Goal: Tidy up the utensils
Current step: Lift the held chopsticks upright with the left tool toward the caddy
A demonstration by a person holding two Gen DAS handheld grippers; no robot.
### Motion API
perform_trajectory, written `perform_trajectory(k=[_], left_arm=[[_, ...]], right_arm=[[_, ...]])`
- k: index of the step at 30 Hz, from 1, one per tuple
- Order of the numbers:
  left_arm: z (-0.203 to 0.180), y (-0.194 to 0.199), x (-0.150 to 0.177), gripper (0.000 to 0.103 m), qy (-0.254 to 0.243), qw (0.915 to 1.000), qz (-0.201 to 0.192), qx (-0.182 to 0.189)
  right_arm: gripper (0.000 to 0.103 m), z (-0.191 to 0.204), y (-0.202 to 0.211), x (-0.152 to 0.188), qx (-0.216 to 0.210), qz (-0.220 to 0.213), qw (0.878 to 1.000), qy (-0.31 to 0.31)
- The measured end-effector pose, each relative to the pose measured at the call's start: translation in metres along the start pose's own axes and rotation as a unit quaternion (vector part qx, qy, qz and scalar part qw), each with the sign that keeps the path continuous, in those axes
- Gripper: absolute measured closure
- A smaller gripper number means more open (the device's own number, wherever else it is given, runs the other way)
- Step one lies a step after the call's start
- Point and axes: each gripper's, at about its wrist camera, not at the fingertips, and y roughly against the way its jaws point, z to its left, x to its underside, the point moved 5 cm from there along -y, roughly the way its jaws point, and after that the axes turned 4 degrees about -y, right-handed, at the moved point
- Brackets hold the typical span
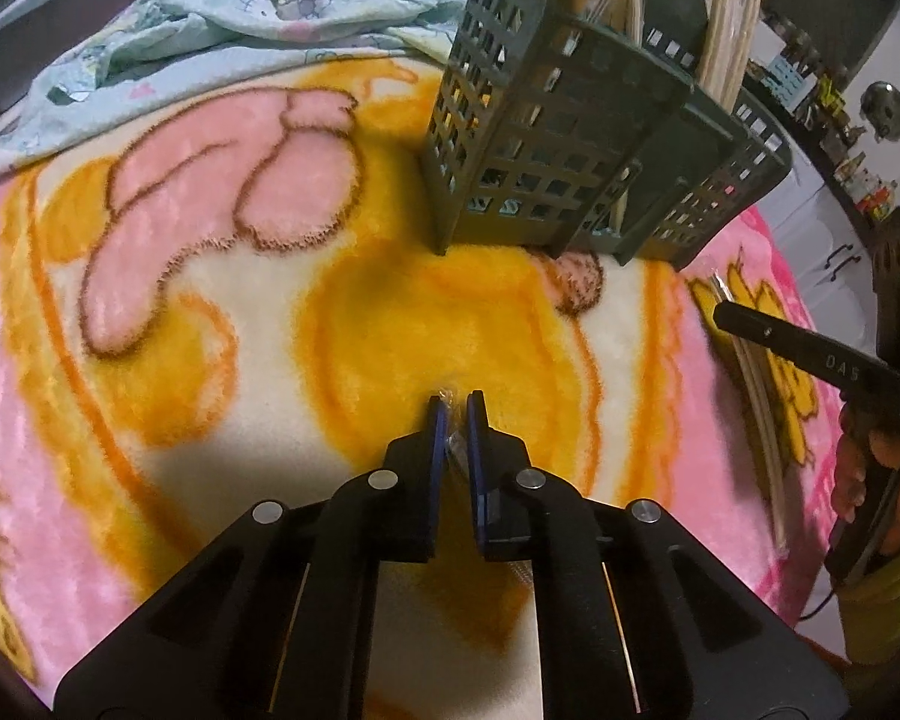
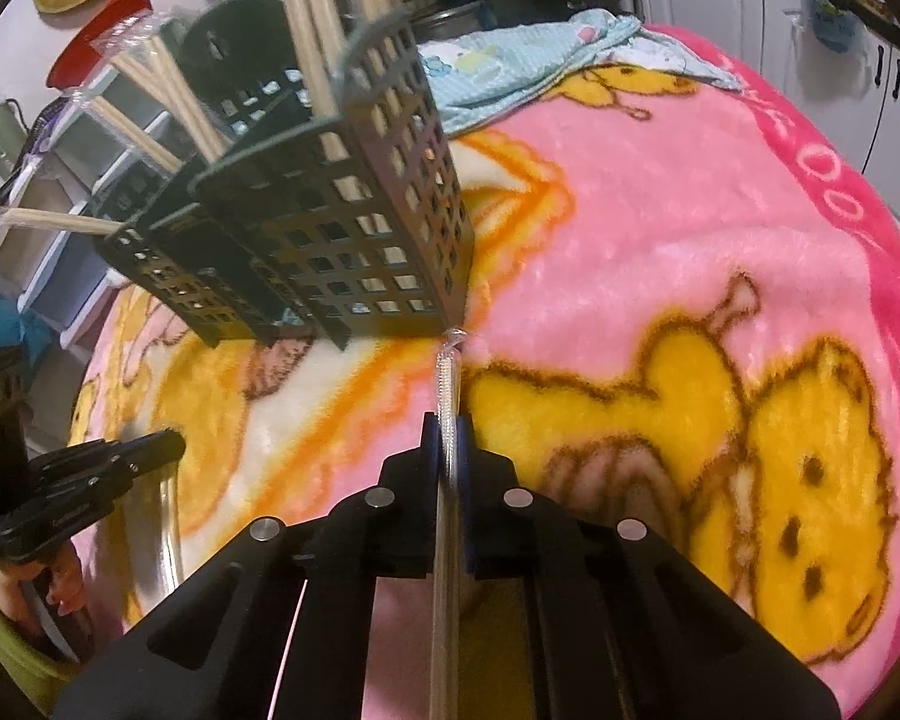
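Both hand-held grippers point down at the fleecy blanket (image 2: 660, 276). Right hand-held gripper (image 2: 448, 420) has its pads clamped on a clear-wrapped chopstick pair (image 2: 448, 378), whose tip runs ahead to the foot of the green slotted utensil holder (image 2: 354, 222). Left hand-held gripper (image 1: 457, 402) is pinched on crinkly clear wrapping (image 1: 453, 441); the holder stands ahead, slightly right.

Cabinets: white doors with dark handles (image 2: 810, 18) along the right wall.
Shelf: cluttered dark ledge (image 1: 834, 120) above them.
Drawers: white storage unit (image 2: 60, 210) at left.
Bedding: pink-and-yellow cartoon blanket (image 2: 660, 228), pale blue cloth (image 1: 240, 12) behind.
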Motion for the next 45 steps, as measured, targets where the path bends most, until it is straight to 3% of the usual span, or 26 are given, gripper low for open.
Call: perform_trajectory(k=[12,28,45], left_arm=[[-0.015,0.036,-0.004,0.1,-0.001,0.9989,-0.038,0.027],[-0.053,0.079,-0.023,0.101,-0.037,0.994,-0.093,0.045],[-0.084,0.116,-0.05,0.101,-0.071,0.9856,-0.142,0.058]], right_arm=[[0.097,0.022,0.033,0.015,0.0,-0.024,0.998,0.051],[0.097,0.064,0.074,0.026,-0.03,-0.051,0.992,0.107],[0.097,0.09,0.111,0.017,-0.049,-0.09,0.985,0.141]])
